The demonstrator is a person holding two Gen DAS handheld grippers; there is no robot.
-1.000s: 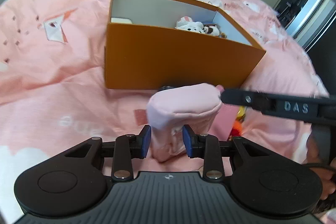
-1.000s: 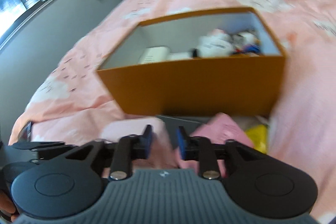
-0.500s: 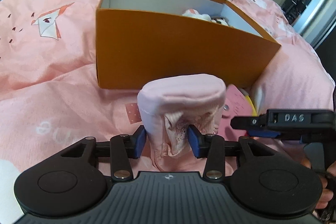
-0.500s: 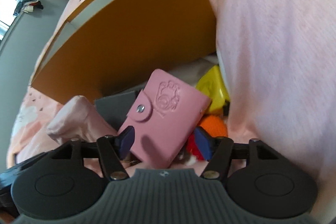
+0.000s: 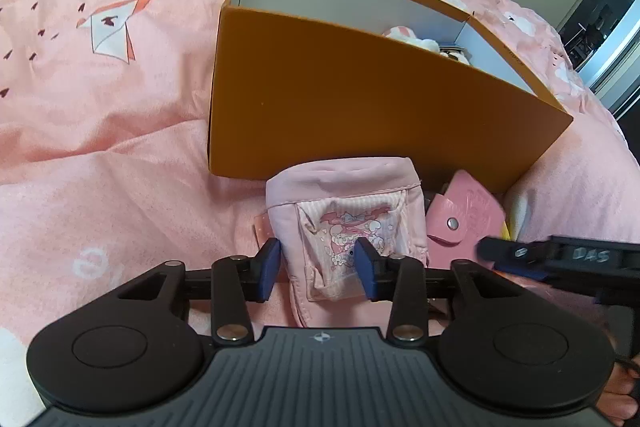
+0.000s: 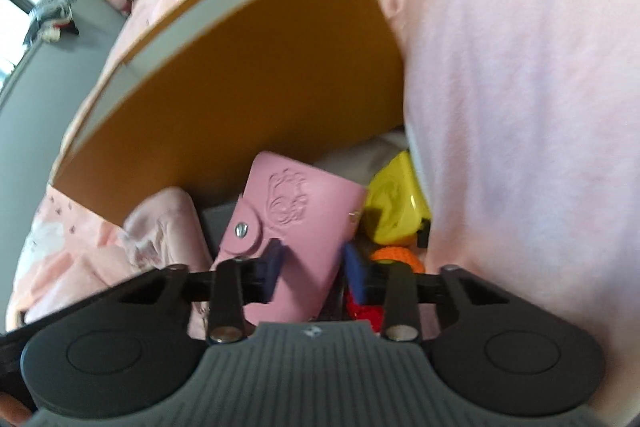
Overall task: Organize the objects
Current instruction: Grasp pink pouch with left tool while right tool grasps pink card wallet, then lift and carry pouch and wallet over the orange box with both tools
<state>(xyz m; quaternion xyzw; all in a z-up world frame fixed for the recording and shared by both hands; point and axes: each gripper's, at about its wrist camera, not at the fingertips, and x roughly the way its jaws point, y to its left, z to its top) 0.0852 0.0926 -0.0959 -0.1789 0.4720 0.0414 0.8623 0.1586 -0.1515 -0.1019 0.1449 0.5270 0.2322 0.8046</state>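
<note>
While both grippers work just in front of the orange box (image 5: 360,107), each has a pink thing between its blue pads. The left gripper (image 5: 316,269) straddles a soft pink fabric pouch (image 5: 344,219) that stands upright on the pink bedspread (image 5: 100,131), just before the box's near wall. Its jaws have been opening over the last moment and now stand about half apart: the right pad rests against the pouch's printed front panel, while the left pad sits just clear of its side, so the pouch is between the jaws but not squeezed. The panel carries a cartoon figure with a bow; no words can be read on it.

The right gripper (image 6: 314,269) has just been closing, and its pads now press on both sides of a pink snap wallet (image 6: 296,227) with an embossed cartoon emblem and a metal stud on its flap. This wallet leans tilted among a yellow item (image 6: 394,207) and something orange and knitted (image 6: 396,257), between the box and a bedspread fold. In the left wrist view, the right gripper's black finger bears the raised letters "DAS" (image 5: 592,254), the only legible writing. Inside the box, a white plush toy (image 5: 412,37) shows above the rim.
</note>
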